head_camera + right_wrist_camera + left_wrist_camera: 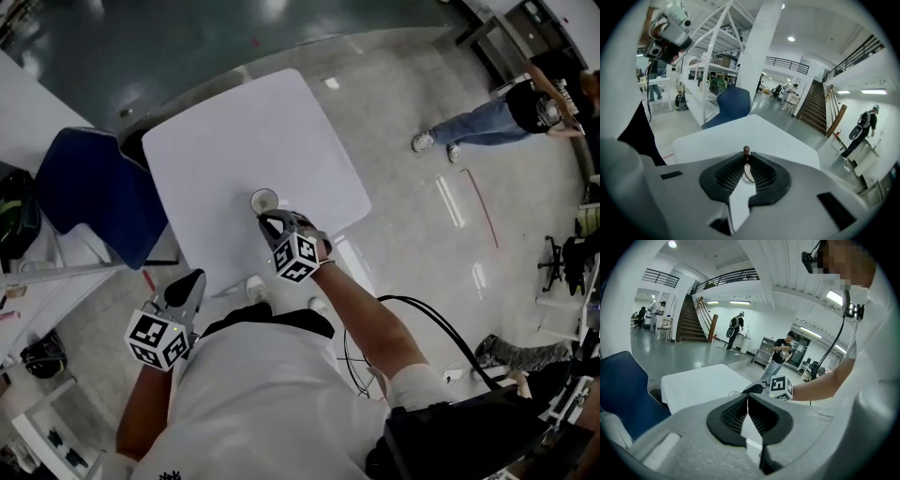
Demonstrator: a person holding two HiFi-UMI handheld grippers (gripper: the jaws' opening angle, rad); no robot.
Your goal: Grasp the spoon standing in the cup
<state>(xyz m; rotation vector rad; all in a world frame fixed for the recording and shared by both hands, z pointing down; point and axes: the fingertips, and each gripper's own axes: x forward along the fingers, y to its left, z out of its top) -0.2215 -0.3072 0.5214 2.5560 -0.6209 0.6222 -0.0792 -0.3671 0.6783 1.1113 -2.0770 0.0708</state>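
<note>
A small white cup (264, 201) stands on the white square table (234, 131), towards its near edge. In the head view my right gripper (273, 218) reaches right up to the cup's near side. In the right gripper view the spoon (746, 150) shows as a thin upright handle with a dark knob on top, and the right gripper (746, 157) is shut on it just below the knob. The cup itself is mostly hidden behind the jaws. My left gripper (192, 279) hangs off the table's near left edge, and its jaws (748, 398) are shut with nothing in them.
A blue chair (89, 202) stands at the table's left side, next to another white tabletop (28, 122). A black cable (427, 328) loops on the floor at my right. A person (511, 111) bends over at the far right.
</note>
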